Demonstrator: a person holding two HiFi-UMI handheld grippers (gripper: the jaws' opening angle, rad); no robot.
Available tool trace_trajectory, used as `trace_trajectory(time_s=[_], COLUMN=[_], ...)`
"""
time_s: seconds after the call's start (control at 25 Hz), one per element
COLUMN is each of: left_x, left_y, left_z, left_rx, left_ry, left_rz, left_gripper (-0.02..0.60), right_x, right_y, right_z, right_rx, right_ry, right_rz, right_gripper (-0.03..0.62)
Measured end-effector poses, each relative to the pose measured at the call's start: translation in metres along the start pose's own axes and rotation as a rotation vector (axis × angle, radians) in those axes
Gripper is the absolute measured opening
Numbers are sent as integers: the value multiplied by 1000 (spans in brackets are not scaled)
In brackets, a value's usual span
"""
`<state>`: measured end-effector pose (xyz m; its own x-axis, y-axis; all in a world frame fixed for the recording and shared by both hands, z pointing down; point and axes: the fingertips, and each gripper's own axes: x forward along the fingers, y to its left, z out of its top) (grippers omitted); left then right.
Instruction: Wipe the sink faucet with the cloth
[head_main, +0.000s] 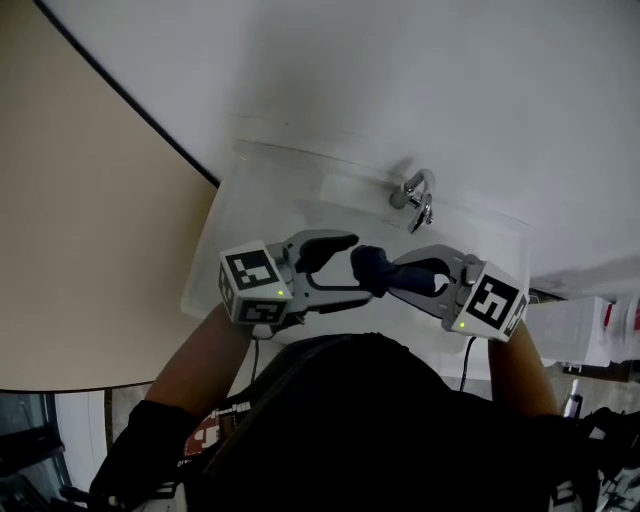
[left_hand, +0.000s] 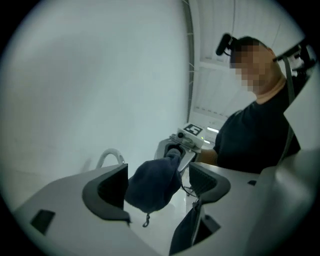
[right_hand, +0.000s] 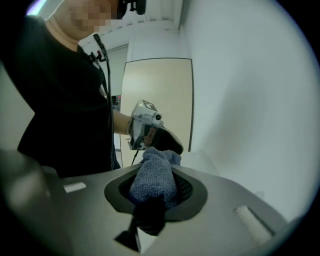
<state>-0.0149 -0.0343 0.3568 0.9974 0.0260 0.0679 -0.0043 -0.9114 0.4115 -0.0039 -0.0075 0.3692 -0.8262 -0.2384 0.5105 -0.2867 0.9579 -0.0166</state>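
**A:** Where is the dark blue terry cloth (head_main: 368, 266)?

**B:** It is bunched in the right tool (head_main: 392, 278), whose jaws are clamped on it, with one end poking out past the tips. It hangs in the air over the near side of the white sink (head_main: 280, 200). It is well apart from the chrome faucet (head_main: 415, 198) at the sink's back edge, under the white wall (head_main: 400, 70).

**A:** And the left tool (head_main: 352, 270)?

**B:** It faces the right one with its jaws spread wide. The cloth's free end sits between them. One pad stands clear of it. The cloth lies close against the other pad, and I cannot tell whether they touch.

**A:** Around them?

**B:** The person's dark shirt (head_main: 340, 420) is below both tools, and a beige panel (head_main: 90, 220) lies left of the sink.
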Motion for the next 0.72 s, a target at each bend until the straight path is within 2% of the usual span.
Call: trace_trajectory(time_s=[0.08, 0.12, 0.24, 0.36, 0.44, 0.52, 0.6, 0.68, 0.72], left_x=[26, 38, 61, 67, 69, 73, 74, 71, 70], left_y=[-16, -21, -29, -31, -30, -25, -16, -6, -3], left_z=[-5, -7, -6, -7, -9, -11, -14, -16, -16], left_rx=[94, 112, 116, 141, 220, 334, 427, 495, 522], left_ry=[56, 71, 60, 40, 52, 86, 124, 159, 177], left_rz=[-32, -43, -52, -42, 9, 96, 184, 264, 295], left_gripper=[371, 371, 371, 371, 371, 371, 365, 287, 278], right_x=[-9, -16, -37, -44, -45, -43, -37, -31, -30], right_y=[-3, -8, -29, -40, -42, -40, -37, -36, -37], right_z=[2, 5, 10, 9, 9, 9, 7, 5, 4], right_rx=[123, 195, 435, 645, 778, 865, 891, 908, 919], right_ry=[-76, -131, -292, -409, -470, -498, -481, -462, -460], right_rz=[16, 17, 1, 20, 53, 86, 94, 81, 68], right_gripper=[77, 77, 77, 78, 78, 78, 78, 78, 78])
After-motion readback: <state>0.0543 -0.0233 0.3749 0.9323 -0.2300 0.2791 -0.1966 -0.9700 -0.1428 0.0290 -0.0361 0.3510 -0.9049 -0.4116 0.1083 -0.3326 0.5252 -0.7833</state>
